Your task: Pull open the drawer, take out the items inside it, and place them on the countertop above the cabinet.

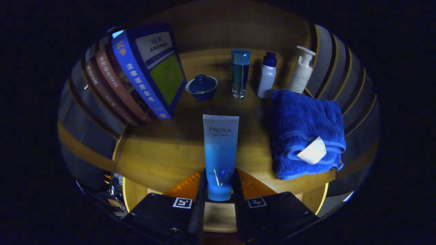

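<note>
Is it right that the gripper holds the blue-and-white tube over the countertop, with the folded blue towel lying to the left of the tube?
Not quite. The gripper does hold the tube between both fingers over the countertop, but the gripper view shows the folded blue towel lying to the right of the tube, not the left. The leaning books are on the left.

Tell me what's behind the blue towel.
A white pump bottle stands behind the folded towel, its base covered. The claw holds a blue tube.
</note>
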A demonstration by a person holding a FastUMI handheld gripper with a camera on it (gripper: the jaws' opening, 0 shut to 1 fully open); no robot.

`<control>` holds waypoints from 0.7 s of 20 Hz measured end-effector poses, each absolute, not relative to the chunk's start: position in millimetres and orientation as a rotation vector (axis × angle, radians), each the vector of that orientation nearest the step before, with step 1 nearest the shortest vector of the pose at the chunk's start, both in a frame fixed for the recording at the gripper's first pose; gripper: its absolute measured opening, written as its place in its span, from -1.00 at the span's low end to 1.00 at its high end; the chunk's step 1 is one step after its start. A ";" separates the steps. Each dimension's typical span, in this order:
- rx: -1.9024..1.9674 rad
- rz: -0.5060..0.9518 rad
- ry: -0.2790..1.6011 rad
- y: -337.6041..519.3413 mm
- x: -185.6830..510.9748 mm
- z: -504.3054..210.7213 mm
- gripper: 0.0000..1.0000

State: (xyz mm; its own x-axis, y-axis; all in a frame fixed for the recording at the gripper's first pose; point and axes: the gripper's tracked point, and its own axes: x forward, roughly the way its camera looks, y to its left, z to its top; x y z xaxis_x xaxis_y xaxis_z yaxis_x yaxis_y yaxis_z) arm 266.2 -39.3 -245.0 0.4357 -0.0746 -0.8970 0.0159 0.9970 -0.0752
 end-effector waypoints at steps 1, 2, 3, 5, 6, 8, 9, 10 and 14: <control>-0.060 -0.063 1.132 -41.7 271.7 -250.0 -0.13; -0.061 -0.069 1.143 -43.2 275.2 -254.1 -0.13; -0.059 -0.075 1.155 -43.9 277.1 -259.0 -0.13; -0.044 -0.071 1.166 -42.3 278.7 -266.0 -0.13; -0.041 -0.066 1.161 -40.7 281.1 -266.2 -0.14; -0.043 -0.060 1.155 -39.5 282.4 -266.3 -0.08; -0.045 -0.061 1.146 -39.6 282.9 -262.8 -0.06; -0.050 -0.064 1.141 -42.0 284.5 -264.5 0.22; -0.051 -0.071 1.115 -46.0 278.4 -256.5 1.00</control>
State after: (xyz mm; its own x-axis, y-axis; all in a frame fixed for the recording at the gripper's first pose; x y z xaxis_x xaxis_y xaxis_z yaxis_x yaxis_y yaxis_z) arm 278.4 -46.0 -256.5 0.4380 -0.0828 -0.8951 0.0314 0.9966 -0.0768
